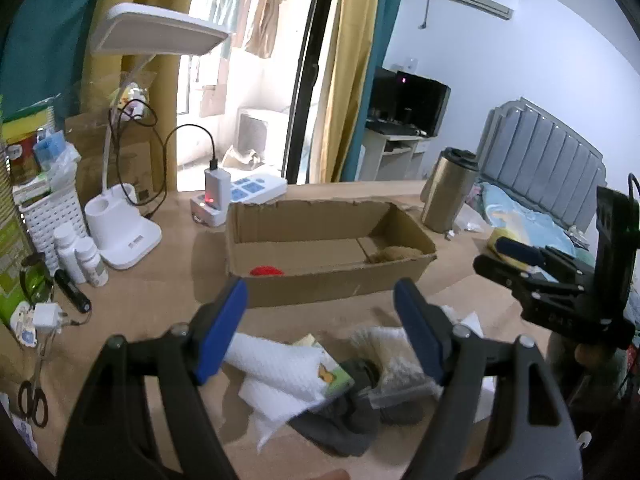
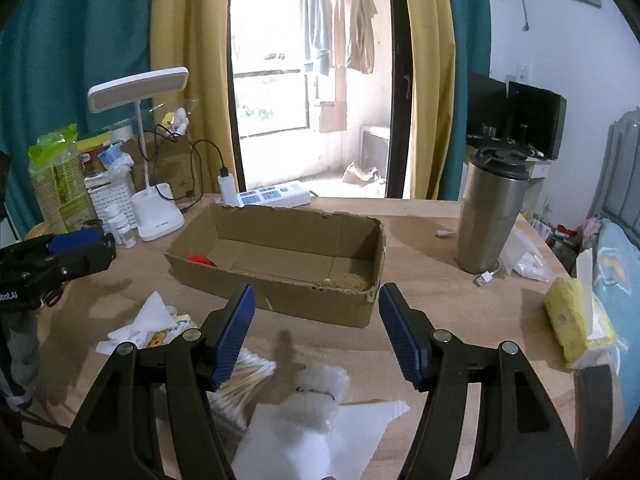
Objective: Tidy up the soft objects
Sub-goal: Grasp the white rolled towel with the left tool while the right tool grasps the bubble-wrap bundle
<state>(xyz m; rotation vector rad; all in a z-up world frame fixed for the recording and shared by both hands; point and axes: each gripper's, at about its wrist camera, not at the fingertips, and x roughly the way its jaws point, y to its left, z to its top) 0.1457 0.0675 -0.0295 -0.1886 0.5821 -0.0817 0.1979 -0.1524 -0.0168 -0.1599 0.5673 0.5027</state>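
An open cardboard box (image 1: 320, 276) lies on the wooden desk; it also shows in the right wrist view (image 2: 280, 300). Inside it are a red soft object (image 1: 266, 271) at the left end and a brown fuzzy object (image 1: 394, 255) at the right end. My left gripper (image 1: 322, 328) is open and empty above a pile of white foam wrap (image 1: 280, 376), a dark grey cloth (image 1: 348, 420) and a small green packet (image 1: 336, 380). My right gripper (image 2: 316, 334) is open and empty above a rolled white foam bundle (image 2: 320, 392) and a bunch of cotton swabs (image 2: 244, 380).
A white desk lamp (image 1: 124, 236), pill bottles (image 1: 86, 258), a power strip (image 1: 256, 190), scissors (image 1: 32, 396) and a white basket (image 1: 52, 216) stand at the left. A steel tumbler (image 2: 490, 216) and a yellow tissue pack (image 2: 576, 320) are at the right. A bed lies beyond the desk's right edge.
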